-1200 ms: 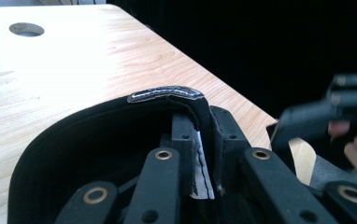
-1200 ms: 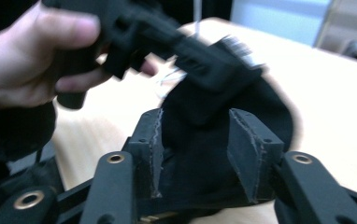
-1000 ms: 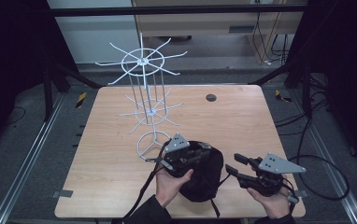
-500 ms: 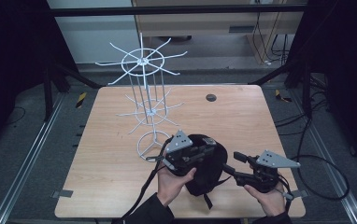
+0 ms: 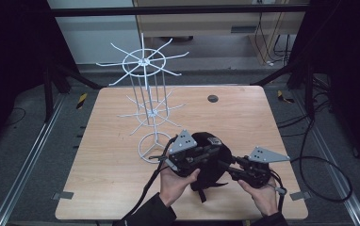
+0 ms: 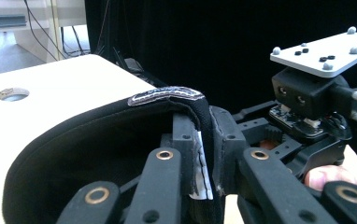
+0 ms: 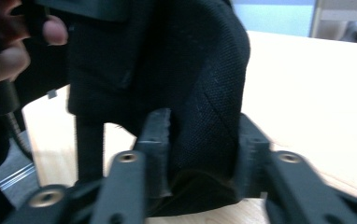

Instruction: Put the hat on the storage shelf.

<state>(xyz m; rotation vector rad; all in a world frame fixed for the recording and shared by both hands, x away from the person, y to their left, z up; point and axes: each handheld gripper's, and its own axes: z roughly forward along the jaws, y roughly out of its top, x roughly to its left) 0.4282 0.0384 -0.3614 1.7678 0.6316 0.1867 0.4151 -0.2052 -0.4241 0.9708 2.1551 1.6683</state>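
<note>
A black cap (image 5: 204,141) is held just above the table's front edge, between the two grippers. My left gripper (image 5: 212,153) reaches in from the left, shut on the cap's rim (image 6: 167,95), with the white inner band pinched between its jaws. My right gripper (image 5: 226,165) comes in from the right. Its jaws have just been closing, and the cap's fabric (image 7: 204,84) fills the gap between them, with both pads touching it. In the left gripper view a hand (image 6: 340,175) holds the right gripper behind the cap.
A white wire rack (image 5: 145,94) with spoke-like hooks stands on a ring base (image 5: 154,146), left of the cap and close to the left gripper. The wooden table (image 5: 244,117) has a small round hole (image 5: 212,98) near its far edge. Cables trail off the front and right.
The right gripper has shifted a little left and down onto the cap's side, and its jaws have narrowed around the fabric. The left gripper keeps its hold and has not moved.
</note>
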